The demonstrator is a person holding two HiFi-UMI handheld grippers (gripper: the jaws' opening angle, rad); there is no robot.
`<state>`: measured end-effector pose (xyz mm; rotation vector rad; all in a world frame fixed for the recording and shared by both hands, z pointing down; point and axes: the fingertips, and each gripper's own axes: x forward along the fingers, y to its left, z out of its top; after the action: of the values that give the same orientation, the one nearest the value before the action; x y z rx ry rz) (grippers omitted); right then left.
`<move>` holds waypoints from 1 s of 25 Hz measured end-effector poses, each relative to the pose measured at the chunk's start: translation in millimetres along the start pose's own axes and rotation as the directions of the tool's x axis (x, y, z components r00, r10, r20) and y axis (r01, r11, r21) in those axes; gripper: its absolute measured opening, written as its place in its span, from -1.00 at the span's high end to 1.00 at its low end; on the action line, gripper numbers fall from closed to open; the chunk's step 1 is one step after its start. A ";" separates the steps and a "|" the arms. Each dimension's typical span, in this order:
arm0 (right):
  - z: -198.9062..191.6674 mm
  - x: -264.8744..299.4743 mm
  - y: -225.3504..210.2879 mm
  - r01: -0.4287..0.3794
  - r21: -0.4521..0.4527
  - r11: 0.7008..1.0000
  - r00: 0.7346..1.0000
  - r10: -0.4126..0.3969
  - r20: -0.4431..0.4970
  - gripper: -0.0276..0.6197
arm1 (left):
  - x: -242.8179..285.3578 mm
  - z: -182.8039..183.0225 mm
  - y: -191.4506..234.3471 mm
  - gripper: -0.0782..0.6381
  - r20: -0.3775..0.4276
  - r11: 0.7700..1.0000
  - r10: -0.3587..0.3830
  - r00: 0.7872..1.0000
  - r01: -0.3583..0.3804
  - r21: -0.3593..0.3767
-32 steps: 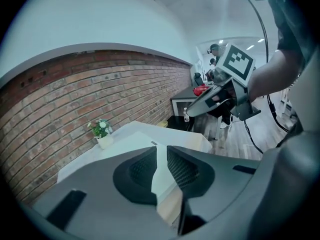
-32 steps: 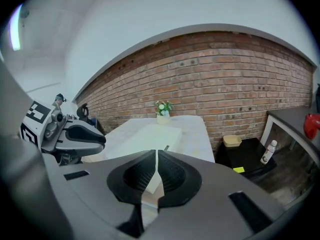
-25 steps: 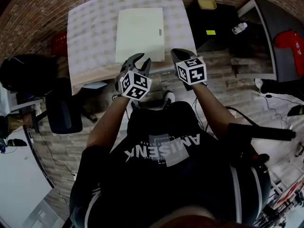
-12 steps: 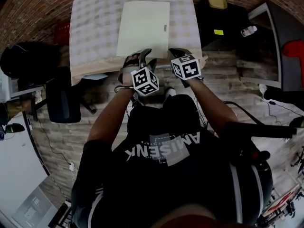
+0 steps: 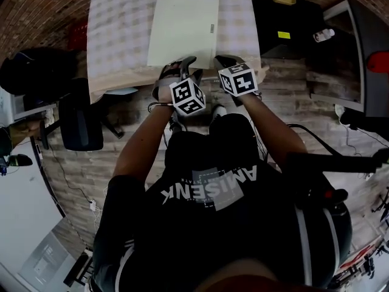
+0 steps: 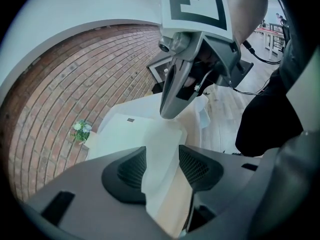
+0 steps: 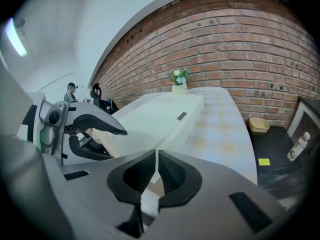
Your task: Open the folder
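Comparing the head view with a second ago, both tools have come down to the table's near edge. The left gripper [image 5: 189,67] and right gripper [image 5: 223,61] now hang just over the near edge of the folder [image 5: 182,29]. It lies flat and closed on the table [image 5: 115,41], reaching from near that edge toward the far one. I judge the approach about finished, with the cover not yet lifted.

In the left gripper view the jaws stand apart. The folder's pale near edge shows in the gap, and neither pad presses it.

In the right gripper view the jaws are closed to a thin slit and grip nothing.

Count: one folder with one small dark label [image 5: 212,28], one table, two grippers, and one potted plant [image 6: 80,130] at the far edge.
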<state>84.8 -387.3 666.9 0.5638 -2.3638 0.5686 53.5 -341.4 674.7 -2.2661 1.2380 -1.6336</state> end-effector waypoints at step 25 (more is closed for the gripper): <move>-9.1 8.4 5.6 0.006 -0.022 1.000 0.999 -0.007 -0.042 0.78 | 4.3 7.1 -3.3 0.28 0.016 0.993 -0.027 1.000 0.025 0.112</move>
<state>80.3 -380.1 677.5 0.5444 -2.3247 0.5460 61.6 -344.6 676.5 -2.2329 1.0885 -1.6446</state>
